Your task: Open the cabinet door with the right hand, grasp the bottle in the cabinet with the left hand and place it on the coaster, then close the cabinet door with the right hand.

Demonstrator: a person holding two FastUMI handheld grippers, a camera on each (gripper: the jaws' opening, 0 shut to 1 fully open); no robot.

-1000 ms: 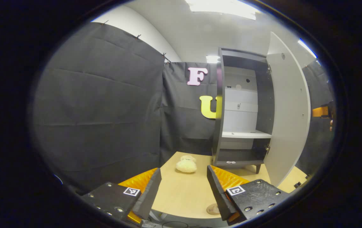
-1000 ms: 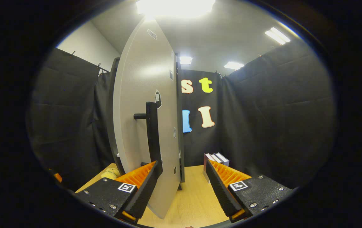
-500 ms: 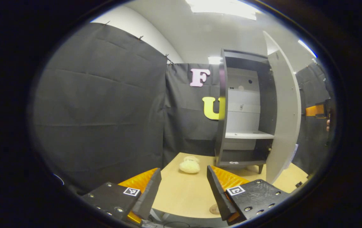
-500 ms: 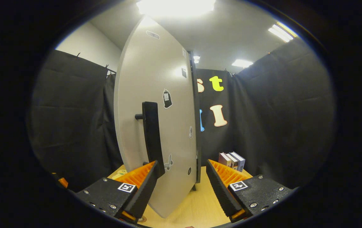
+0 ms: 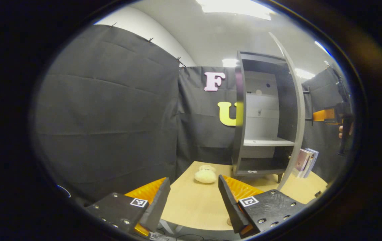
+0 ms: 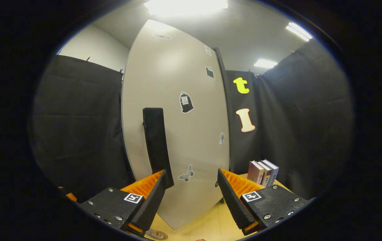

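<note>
Left gripper (image 5: 193, 201) of mine hangs with its fingers spread wide and nothing between them, low over the near edge of the table (image 5: 194, 207). Ahead and to the right of it stands the cabinet (image 5: 266, 117), its door (image 5: 296, 110) swung out so I see it almost edge-on. The shelves I can see inside are bare; I cannot make out a bottle in there. A small cream plush (image 5: 205, 175) lies on the table just ahead, between my fingers' line and the cabinet. Some books (image 5: 306, 160) lean beyond the door's right side. Peeking out beside my right finger at the table's near edge is a small round disc, likely the coaster (image 5: 228, 221), mostly hidden. Far off to the right I see my other gripper (image 5: 328, 115) with a hand (image 5: 343, 129) behind it, close to the door's outer face.

Right gripper (image 6: 191, 197) is also wide apart and gripping nothing. Its left finger sits right at the lower end of the dark handle (image 6: 156, 142) on the door (image 6: 184, 127); I cannot tell whether they touch. The door's pale face, dotted with small stickers, stands directly ahead of my fingers. To the right of my right finger the books (image 6: 264, 171) stand on the table (image 6: 211, 227).
</note>
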